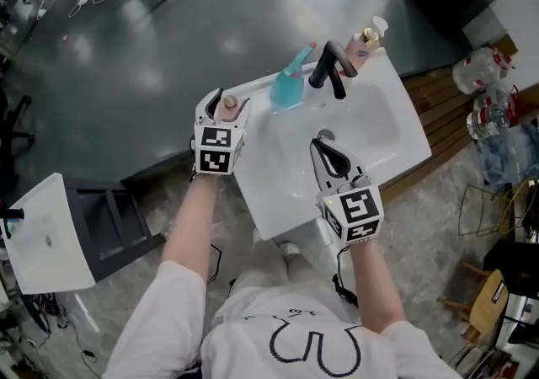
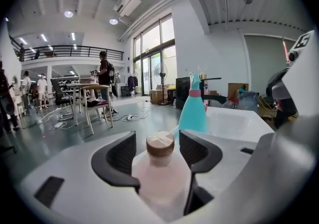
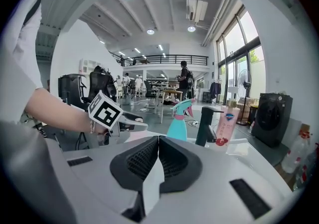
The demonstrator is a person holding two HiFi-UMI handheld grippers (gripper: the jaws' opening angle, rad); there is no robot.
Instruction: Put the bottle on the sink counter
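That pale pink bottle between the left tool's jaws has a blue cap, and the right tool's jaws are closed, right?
The cap is brown, not blue, as the left gripper view shows. The pale pink bottle does sit between the left gripper's jaws, and the right gripper is closed.

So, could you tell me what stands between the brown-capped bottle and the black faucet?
The teal spray bottle stands there, as the head view shows.

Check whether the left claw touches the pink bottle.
Cannot tell. In the left gripper view the open left claw clears the cap, but the bottle widens lower down, hiding any gap.
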